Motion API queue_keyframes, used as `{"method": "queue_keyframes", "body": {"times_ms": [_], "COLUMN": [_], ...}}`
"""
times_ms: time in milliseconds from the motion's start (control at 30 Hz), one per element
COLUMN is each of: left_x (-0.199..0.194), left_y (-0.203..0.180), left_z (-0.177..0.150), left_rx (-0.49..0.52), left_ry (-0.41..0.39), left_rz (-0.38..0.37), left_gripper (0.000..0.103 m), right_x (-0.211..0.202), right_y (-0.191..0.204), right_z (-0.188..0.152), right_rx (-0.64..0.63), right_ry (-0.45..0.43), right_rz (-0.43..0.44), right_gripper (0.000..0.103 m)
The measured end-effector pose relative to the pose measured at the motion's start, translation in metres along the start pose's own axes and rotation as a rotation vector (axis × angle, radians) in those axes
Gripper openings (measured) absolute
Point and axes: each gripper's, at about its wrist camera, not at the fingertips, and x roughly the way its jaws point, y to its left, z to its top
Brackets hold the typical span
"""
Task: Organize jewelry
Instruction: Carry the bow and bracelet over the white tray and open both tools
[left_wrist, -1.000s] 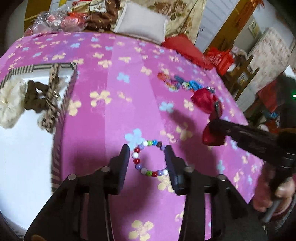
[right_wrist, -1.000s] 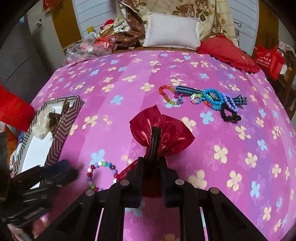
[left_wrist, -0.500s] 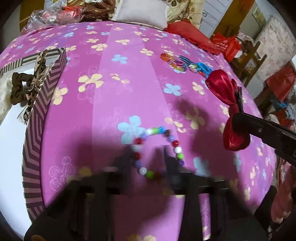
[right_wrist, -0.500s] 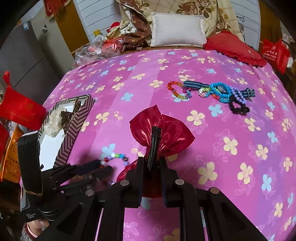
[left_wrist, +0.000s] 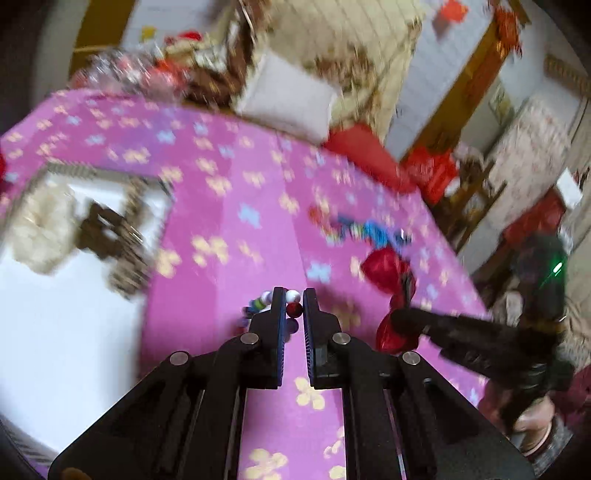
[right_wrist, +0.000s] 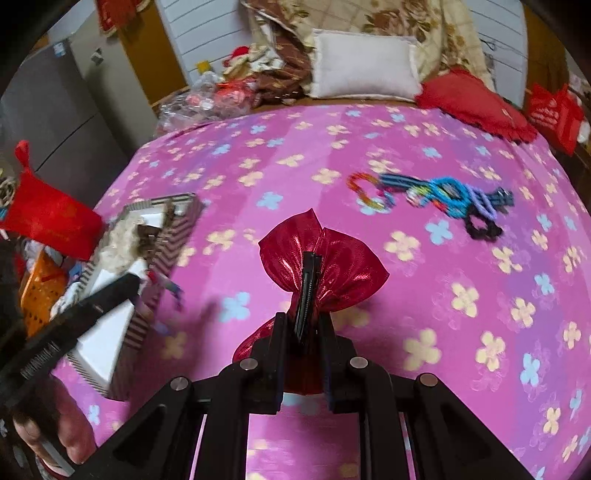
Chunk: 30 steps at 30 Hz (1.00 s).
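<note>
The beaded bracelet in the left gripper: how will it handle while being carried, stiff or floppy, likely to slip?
The beaded bracelet probably hangs floppy: its loop droops beside the left gripper. The round, glossy beads may slip, as only a couple sit between the fingers. It looks light.

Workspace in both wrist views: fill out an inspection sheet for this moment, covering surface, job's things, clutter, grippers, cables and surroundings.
Surface: pink flowered bedspread, wrinkle-free where visible.
Job's things: beaded bracelet pinched between the left fingers; red bow hair clip in the right gripper; striped box at the bed's left edge, holding a cream scrunchie and a brown hair tie; pile of bracelets and bands lying farther back on the spread.
Clutter: white pillow, red cushion, plastic wrappers at the head of the bed.
Grippers: left gripper shut on the bracelet; right gripper shut on the clip.
Cables: nothing seen.
Surroundings: red bag, wooden door frame; left view is motion-blurred.
</note>
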Motion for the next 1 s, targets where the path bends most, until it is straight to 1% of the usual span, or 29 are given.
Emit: {"method": "queue_keyframes", "body": {"times_ms": [67,133,200,267,333,433,533,567,633,700,767,867,1000], "left_x": [-0.017,-0.034,-0.046,-0.051,-0.057,-0.064,-0.059,-0.056,-0.053,-0.05,-0.05,-0.047,-0.045], "left_y": [0.012,0.032,0.06,0.084,0.111,0.146,0.177,0.188,0.202,0.21,0.215,0.222,0.234], "left_z": [0.008,0.013,0.017,0.02,0.023,0.027,0.028,0.027,0.023,0.022,0.021,0.022,0.021], "left_rx": [-0.019,-0.051,-0.124,-0.178,-0.229,-0.284,-0.341,-0.373,-0.405,-0.416,-0.416,-0.43,-0.462], "left_ry": [-0.043,-0.08,-0.089,-0.093,-0.101,-0.111,-0.097,-0.086,-0.071,-0.062,-0.064,-0.056,-0.052], "left_rz": [0.022,0.069,0.082,0.117,0.166,0.261,0.366,0.374,0.371,0.389,0.425,0.474,0.488], "left_gripper": [0.008,0.008,0.008,0.008,0.008,0.008,0.008,0.008,0.008,0.008,0.008,0.008,0.008], "right_x": [-0.001,0.002,0.009,0.018,0.028,0.049,0.077,0.085,0.105,0.12,0.135,0.148,0.155], "right_y": [0.02,0.047,0.073,0.103,0.133,0.175,0.205,0.211,0.223,0.23,0.237,0.239,0.247], "right_z": [0.006,0.012,0.016,0.018,0.02,0.024,0.025,0.024,0.022,0.021,0.017,0.011,-0.004], "right_rx": [-0.021,-0.047,-0.07,-0.098,-0.135,-0.194,-0.21,-0.214,-0.224,-0.23,-0.234,-0.23,-0.249], "right_ry": [-0.001,0.008,0.028,0.05,0.071,0.104,0.161,0.177,0.209,0.231,0.253,0.289,0.319], "right_rz": [0.031,0.078,0.127,0.17,0.201,0.221,0.243,0.246,0.245,0.241,0.24,0.256,0.27], "right_gripper": [0.015,0.015,0.015,0.015,0.015,0.015,0.015,0.015,0.015,0.015,0.015,0.015,0.015]}}
